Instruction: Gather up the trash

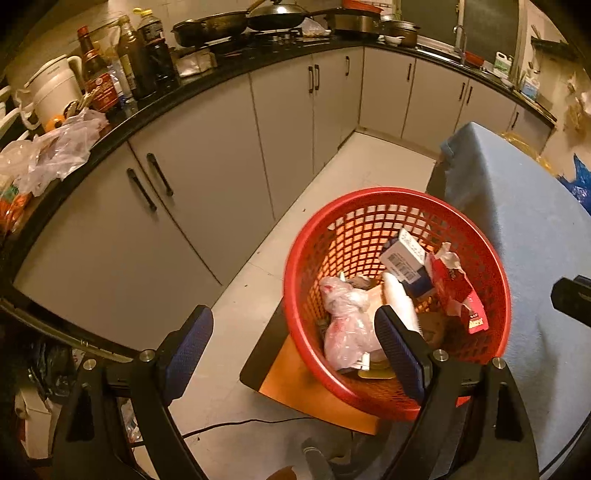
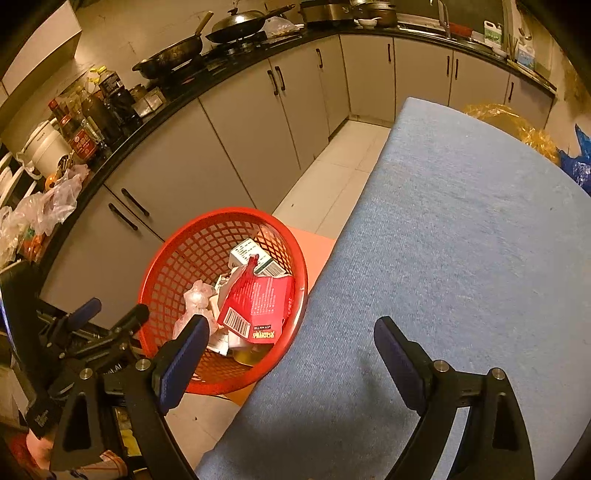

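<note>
Kitchen counter: a long black top that curves along the back, from 9 o'clock round to 2 o'clock, with grey cupboard doors under it.
Table: it has a blue cloth on it and fills the right side of the right wrist view, from 12 o'clock down to 6 o'clock.
Floor: pale tiles between the cupboards and the table.
Trash basket: red plastic with a grid of holes. It sits on an orange stool, just beside the table edge. In the left wrist view it is at 4 o'clock from the middle. In the right wrist view it is at 8 o'clock.
Left gripper: its two blue pads are wide apart and hold nothing. The right pad hangs over the basket and the left pad over the floor.
Right gripper: its pads are wide apart too, with nothing between them. The left pad is over the basket rim and the right pad over the blue cloth.
Pans: dark pans and a wok on the stove at 12 o'clock.
Bottles: dark sauce bottles stand together at 10 o'clock, next to a white rice cooker.
Red carton: torn open, lying on top of the trash in the basket.
Plastic bag: crumpled, clear and pinkish, in the basket near the left gripper's right pad.
White box: it has a barcode and leans on the basket's far wall.
</note>
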`<move>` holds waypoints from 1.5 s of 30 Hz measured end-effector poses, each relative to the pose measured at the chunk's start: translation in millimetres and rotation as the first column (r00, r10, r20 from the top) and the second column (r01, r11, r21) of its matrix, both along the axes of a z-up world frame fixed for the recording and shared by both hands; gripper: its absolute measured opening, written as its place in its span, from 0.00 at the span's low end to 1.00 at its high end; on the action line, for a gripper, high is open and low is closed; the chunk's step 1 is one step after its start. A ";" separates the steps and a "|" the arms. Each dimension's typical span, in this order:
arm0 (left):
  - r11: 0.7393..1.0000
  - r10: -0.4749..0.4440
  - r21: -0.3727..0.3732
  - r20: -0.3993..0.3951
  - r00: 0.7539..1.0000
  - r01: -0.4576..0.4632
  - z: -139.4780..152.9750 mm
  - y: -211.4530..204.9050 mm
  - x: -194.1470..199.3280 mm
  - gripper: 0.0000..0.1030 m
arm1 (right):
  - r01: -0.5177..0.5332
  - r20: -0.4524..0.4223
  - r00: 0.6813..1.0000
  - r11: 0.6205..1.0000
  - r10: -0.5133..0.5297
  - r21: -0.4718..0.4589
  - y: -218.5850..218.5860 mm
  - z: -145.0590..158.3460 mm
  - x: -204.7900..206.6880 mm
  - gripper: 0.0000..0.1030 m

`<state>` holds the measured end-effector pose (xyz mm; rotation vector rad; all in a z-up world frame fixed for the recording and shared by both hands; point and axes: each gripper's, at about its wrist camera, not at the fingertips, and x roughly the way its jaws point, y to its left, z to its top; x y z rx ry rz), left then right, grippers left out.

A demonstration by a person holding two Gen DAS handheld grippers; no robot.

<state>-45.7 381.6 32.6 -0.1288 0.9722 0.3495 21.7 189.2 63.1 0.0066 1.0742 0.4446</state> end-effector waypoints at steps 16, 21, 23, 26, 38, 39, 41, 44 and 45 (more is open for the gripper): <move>0.995 0.018 0.096 0.022 1.000 -0.020 2.4 9.4 -13.9 0.86 | 0.001 0.044 0.999 0.993 0.004 -0.115 15.4 1.9 -18.2 0.93; 0.996 0.032 0.080 0.035 0.999 -0.035 6.4 14.0 -21.8 0.86 | -0.007 0.045 0.999 0.992 0.012 -0.125 19.8 2.8 -20.4 0.93; 0.994 0.031 0.101 0.048 0.998 -0.036 12.5 12.5 -26.4 0.86 | -0.018 0.053 0.998 0.992 0.025 -0.129 21.8 5.8 -21.8 0.93; 0.990 0.036 0.131 0.076 0.996 -0.046 26.6 9.0 -37.6 0.86 | -0.042 0.076 0.996 0.990 0.053 -0.133 23.5 13.4 -29.5 0.93; 0.973 0.016 0.222 0.221 0.975 -0.066 101.4 -44.0 -108.3 0.86 | -0.136 0.244 0.955 0.981 0.167 -0.138 -16.3 78.0 -97.7 0.93; 0.968 0.025 0.236 0.222 0.975 -0.079 107.8 -51.2 -114.7 0.86 | -0.146 0.258 0.950 0.980 0.178 -0.137 -22.6 84.6 -105.5 0.93; 0.969 0.029 0.231 0.234 0.972 -0.085 117.5 -63.1 -126.8 0.89 | -0.163 0.279 0.940 0.977 0.197 -0.138 -35.3 96.1 -120.6 0.94; 0.976 0.035 0.198 0.249 0.968 -0.086 130.1 -78.7 -142.0 0.93 | -0.196 0.311 0.921 0.969 0.235 -0.153 -57.9 111.2 -145.2 0.94; 0.979 0.032 0.186 0.250 0.968 -0.081 134.2 -85.0 -147.4 0.93 | -0.206 0.322 0.914 0.965 0.249 -0.162 -65.6 115.0 -153.9 0.95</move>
